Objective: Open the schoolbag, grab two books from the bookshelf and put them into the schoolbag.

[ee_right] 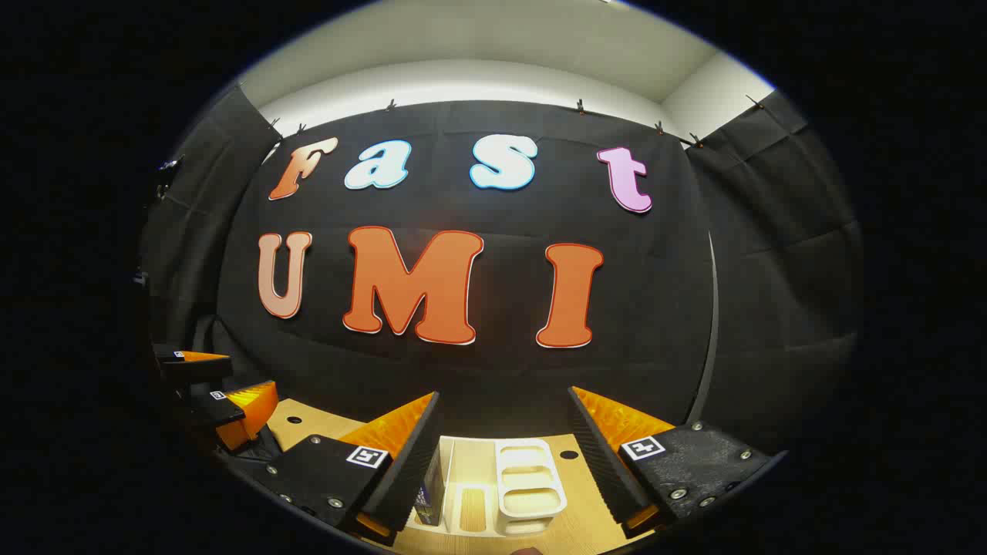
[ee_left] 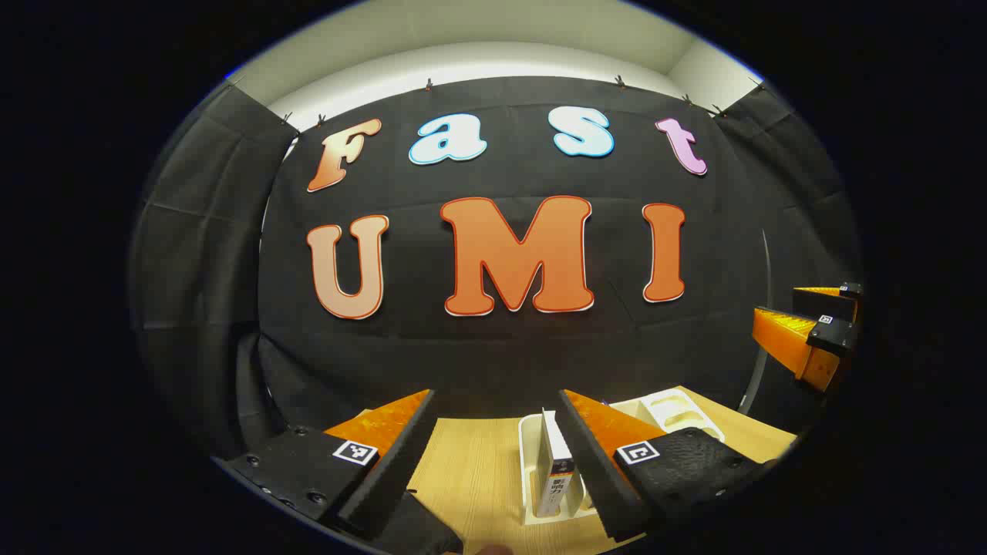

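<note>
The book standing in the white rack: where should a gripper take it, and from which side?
Probably from above, on the top edge. The book stands upright in the white rack on the wooden table, so its lower part is walled in and its top is free. The left gripper is open around it, so closing across the covers looks simplest.

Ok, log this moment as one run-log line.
left tool: open, above table | right tool: open, empty | book: upright in white rack | held: nothing | table: wood
</note>
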`<state>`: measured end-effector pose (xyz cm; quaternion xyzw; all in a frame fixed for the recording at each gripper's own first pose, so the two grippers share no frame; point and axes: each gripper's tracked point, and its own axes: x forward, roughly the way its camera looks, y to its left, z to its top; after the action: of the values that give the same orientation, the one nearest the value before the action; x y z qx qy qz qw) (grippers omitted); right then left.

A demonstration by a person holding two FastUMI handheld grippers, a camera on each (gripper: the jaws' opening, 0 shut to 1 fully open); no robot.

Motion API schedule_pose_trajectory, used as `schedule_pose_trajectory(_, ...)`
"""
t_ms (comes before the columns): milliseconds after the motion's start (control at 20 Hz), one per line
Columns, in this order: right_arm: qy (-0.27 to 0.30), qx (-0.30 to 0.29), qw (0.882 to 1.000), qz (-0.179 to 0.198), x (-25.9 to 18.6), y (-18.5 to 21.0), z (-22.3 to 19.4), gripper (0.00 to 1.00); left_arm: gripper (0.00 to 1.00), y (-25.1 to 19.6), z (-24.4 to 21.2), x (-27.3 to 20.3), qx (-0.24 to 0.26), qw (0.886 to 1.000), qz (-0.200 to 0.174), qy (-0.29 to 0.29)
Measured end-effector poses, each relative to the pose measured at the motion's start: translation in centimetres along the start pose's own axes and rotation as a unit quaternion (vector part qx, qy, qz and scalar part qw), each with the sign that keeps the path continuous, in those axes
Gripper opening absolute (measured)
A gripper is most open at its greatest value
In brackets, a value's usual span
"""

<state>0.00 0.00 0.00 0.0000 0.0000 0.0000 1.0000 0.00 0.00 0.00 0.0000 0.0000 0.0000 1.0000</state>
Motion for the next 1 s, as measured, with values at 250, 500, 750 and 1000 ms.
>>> schedule_pose_trajectory(250, 0.000, -0.002, 1.000, 0.001, 0.12, -0.02, -0.01, 0.94, 0.96, 0.04, -0.14, -0.16, 0.002, 1.000, 0.002, 0.000)
schedule_pose_trajectory(500, 0.006, -0.004, 1.000, 0.002, 0.04, -0.07, -0.40, 0.94, 0.96, 0.03, -0.34, -0.37, 0.008, 1.000, 0.004, 0.001)
schedule_pose_trajectory(750, 0.010, -0.007, 1.000, 0.000, -0.12, -0.25, -0.79, 0.94, 0.96, -0.11, -0.64, -0.55, 0.011, 1.000, 0.002, 0.005)
schedule_pose_trajectory(1000, 0.010, -0.011, 1.000, 0.004, -0.16, -0.13, -0.71, 0.94, 0.97, -0.02, -0.28, -0.59, 0.016, 1.000, 0.005, -0.001)
